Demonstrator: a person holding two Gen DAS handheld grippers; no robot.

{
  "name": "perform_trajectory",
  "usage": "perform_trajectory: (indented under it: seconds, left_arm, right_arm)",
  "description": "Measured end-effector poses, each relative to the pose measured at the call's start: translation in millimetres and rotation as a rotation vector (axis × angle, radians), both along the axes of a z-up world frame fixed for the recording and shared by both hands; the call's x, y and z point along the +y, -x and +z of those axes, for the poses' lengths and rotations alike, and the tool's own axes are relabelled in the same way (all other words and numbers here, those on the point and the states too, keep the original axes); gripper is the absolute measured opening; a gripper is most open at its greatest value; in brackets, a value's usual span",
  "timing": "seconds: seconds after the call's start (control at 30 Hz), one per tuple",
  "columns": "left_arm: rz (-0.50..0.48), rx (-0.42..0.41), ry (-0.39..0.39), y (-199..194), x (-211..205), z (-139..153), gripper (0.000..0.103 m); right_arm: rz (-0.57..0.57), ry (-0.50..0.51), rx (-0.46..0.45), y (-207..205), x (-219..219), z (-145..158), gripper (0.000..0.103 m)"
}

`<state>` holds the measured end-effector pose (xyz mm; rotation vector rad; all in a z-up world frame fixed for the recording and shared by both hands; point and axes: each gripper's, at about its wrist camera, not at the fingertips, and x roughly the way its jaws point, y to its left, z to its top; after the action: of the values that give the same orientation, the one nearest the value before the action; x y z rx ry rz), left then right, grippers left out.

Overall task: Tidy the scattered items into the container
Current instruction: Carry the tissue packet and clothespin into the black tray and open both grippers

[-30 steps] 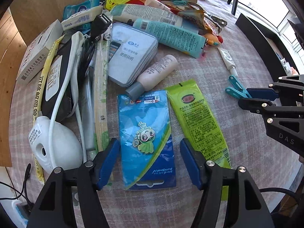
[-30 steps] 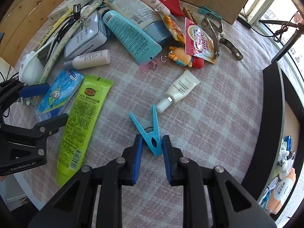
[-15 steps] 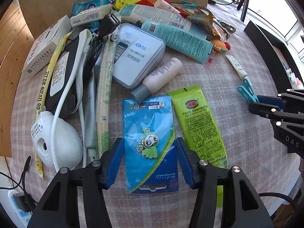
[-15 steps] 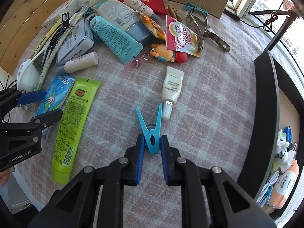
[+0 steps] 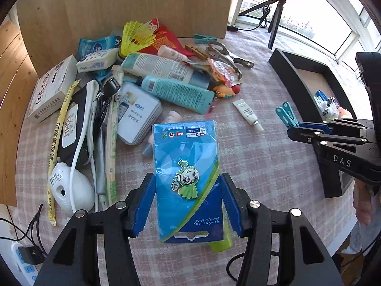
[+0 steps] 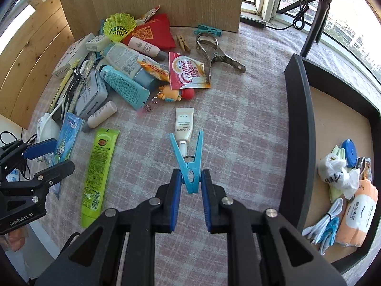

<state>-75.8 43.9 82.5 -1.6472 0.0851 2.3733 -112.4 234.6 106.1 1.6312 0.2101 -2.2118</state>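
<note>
My left gripper (image 5: pixel 187 202) is shut on a blue card packet (image 5: pixel 187 166) with a green cartoon pin and holds it lifted above the checked tablecloth. My right gripper (image 6: pixel 190 190) is shut on a light blue clothespin (image 6: pixel 189 162), also raised; it shows in the left wrist view (image 5: pixel 287 116) too. The black tray container (image 6: pixel 300 124) stands to the right and holds a tissue pack, a cable and small items. A green tube (image 6: pixel 98 174) lies on the cloth below the packet.
A pile of tubes, boxes, a white mouse (image 5: pixel 71 190), a tin (image 5: pixel 138 114) and a yellow shuttlecock (image 5: pixel 135 38) fills the back left. A small white tube (image 6: pixel 183 124), a Coffee-mate sachet (image 6: pixel 188 71) and metal tongs (image 6: pixel 214 52) lie mid-table. A wooden board stands behind.
My left gripper closed on the blue packet and lifted it off the cloth. My right gripper rose with the clothespin and swung toward the tray.
</note>
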Motion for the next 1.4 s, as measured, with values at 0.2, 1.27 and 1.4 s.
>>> perform_trajectory:
  seconds: [0.2, 1.27, 1.4]
  left_arm:
    - [-0.128, 0.048, -0.016, 5, 76, 21, 0.053]
    - [-0.553, 0.072, -0.027, -1, 338, 45, 0.061]
    - [-0.544, 0.113, -0.004, -3, 334, 49, 0.062]
  right_arm:
    - [-0.114, 0.029, 0.04, -7, 56, 11, 0.017]
    - [-0.525, -0.018, 0.056, -63, 267, 27, 0.032]
    - [-0.531, -0.007, 0.07, -63, 268, 32, 0.036]
